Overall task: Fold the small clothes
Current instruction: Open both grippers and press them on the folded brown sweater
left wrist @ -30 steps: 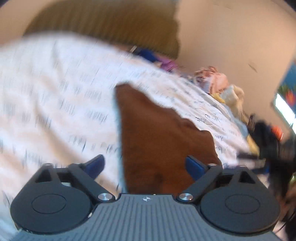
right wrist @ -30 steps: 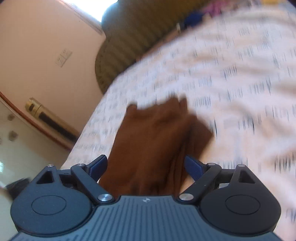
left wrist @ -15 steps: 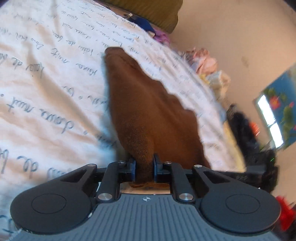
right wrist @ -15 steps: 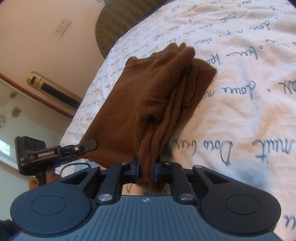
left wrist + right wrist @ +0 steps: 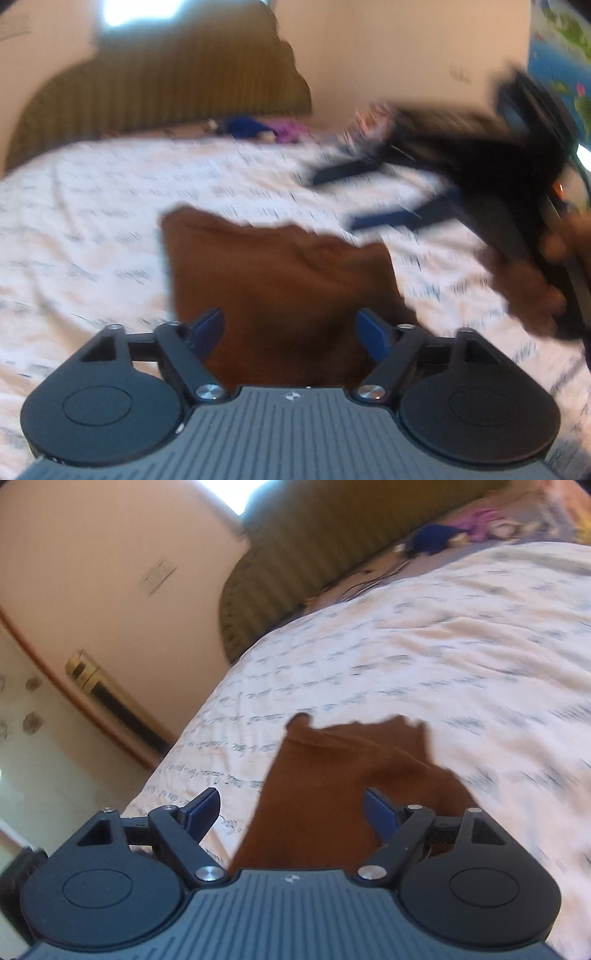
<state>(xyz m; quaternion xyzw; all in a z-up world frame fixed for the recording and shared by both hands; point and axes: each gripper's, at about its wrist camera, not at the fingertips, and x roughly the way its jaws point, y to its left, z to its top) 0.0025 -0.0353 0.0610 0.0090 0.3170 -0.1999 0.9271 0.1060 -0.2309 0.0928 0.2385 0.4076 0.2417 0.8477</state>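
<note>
Right claw (image 5: pixel 388 195) only in left view

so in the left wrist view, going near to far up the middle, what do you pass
left tool, jaws opening with nothing pinched → brown cloth → white printed bedcover → blue and purple clothes → striped olive headboard

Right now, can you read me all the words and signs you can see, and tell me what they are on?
Bedspread: covered in lines of dark handwriting-style print, too blurred to read.
Poster on the wall, colourful like a map: any lettering is too blurred to read.
Wall plate: no readable marking.
Brown cloth: no label or print visible.
Nothing here can be quoted as readable text.
</note>
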